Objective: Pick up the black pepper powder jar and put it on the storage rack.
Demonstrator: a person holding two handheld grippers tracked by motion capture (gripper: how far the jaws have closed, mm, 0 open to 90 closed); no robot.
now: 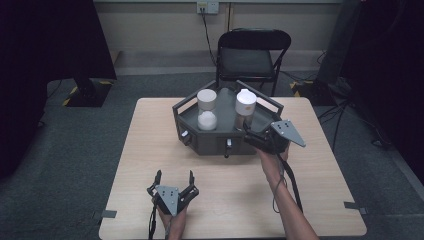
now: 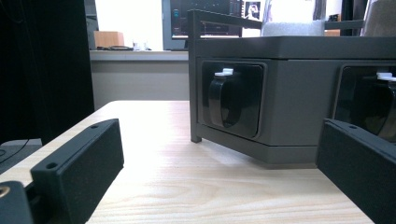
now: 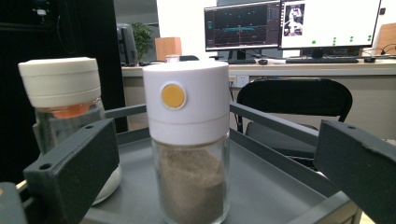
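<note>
1. We see a grey tray (image 1: 190, 120) at the table's (image 1: 150, 165) far middle, holding two jars.
2. The right jar (image 3: 189, 140), white-capped with brown powder, stands upright; the left jar (image 3: 65, 107) stands beside it.
3. Our right gripper (image 1: 257, 134) sits at the tray's near right rim, jaws apart, facing the right jar.
4. Our left gripper (image 1: 174, 176) rests near us on the table, jaws apart, well clear of the tray.

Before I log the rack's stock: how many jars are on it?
2. One jar stands at the tray's left; the other jar stands at its right, just beyond the right gripper.
</note>
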